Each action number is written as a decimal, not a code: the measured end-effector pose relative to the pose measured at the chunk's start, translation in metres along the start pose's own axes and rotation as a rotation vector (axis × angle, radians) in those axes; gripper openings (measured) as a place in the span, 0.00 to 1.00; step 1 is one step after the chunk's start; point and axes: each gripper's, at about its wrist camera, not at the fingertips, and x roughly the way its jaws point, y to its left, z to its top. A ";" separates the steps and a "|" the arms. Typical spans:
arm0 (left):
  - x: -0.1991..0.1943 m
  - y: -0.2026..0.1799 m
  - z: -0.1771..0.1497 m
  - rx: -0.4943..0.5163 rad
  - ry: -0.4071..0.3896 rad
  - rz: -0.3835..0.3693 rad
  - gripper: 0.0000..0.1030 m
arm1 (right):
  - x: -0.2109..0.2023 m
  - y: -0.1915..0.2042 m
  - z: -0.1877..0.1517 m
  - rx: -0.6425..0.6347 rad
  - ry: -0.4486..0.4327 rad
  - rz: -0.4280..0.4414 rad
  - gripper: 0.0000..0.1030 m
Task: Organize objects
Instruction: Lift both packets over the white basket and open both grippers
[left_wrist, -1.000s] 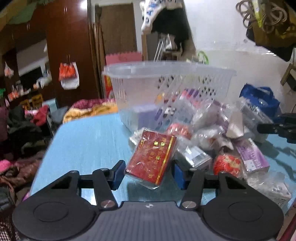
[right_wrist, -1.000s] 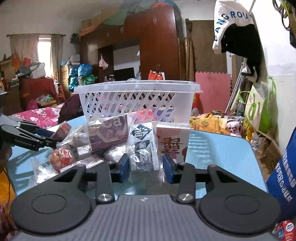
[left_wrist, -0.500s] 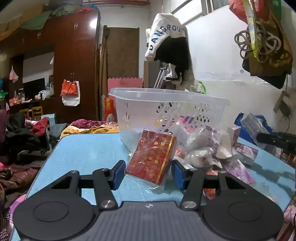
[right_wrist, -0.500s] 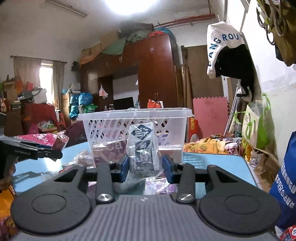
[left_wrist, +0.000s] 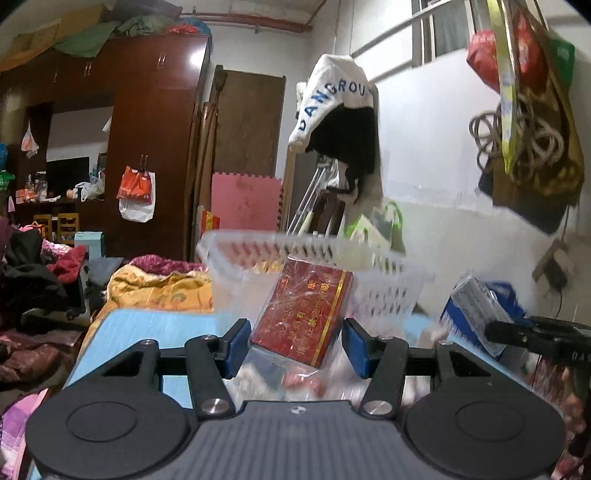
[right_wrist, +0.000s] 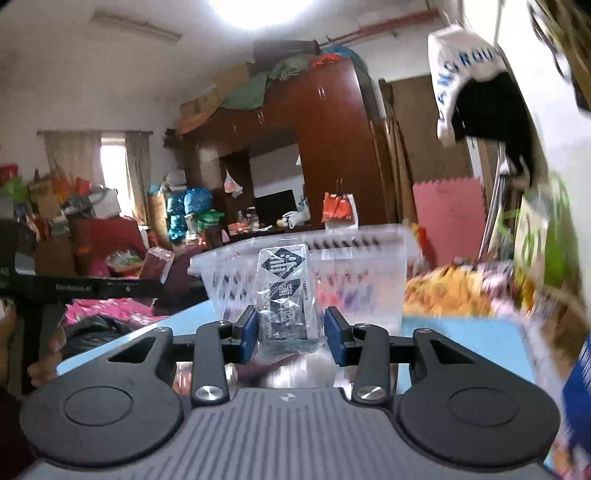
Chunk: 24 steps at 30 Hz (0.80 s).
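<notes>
Cluttered bedroom surroundings were seen beyond a blue table (left_wrist: 147, 328). From the left wrist, a red packet (left_wrist: 306, 314) was pinched by the left gripper (left_wrist: 293, 349) before the white basket (left_wrist: 384, 291). From the right wrist, a black-and-white packet (right_wrist: 286, 295) was clamped by the right gripper (right_wrist: 291, 334) before the basket (right_wrist: 369, 280).

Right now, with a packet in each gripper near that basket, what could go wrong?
1. The red packet sits tilted in the left gripper, held partly by its loose clear wrap, so it might slip out.
2. The black-and-white packet in the right gripper is also in crinkly plastic and could slide.
3. Both grippers face the same basket; they might bump each other or catch its rim.
</notes>
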 end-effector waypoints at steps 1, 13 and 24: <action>0.003 -0.001 0.010 -0.007 -0.006 -0.005 0.56 | 0.004 0.003 0.012 -0.016 -0.002 0.001 0.41; 0.103 0.013 0.100 -0.084 0.120 0.090 0.56 | 0.111 0.003 0.099 -0.142 0.160 -0.129 0.41; 0.142 0.016 0.085 -0.120 0.169 0.141 0.83 | 0.130 0.003 0.082 -0.207 0.238 -0.205 0.74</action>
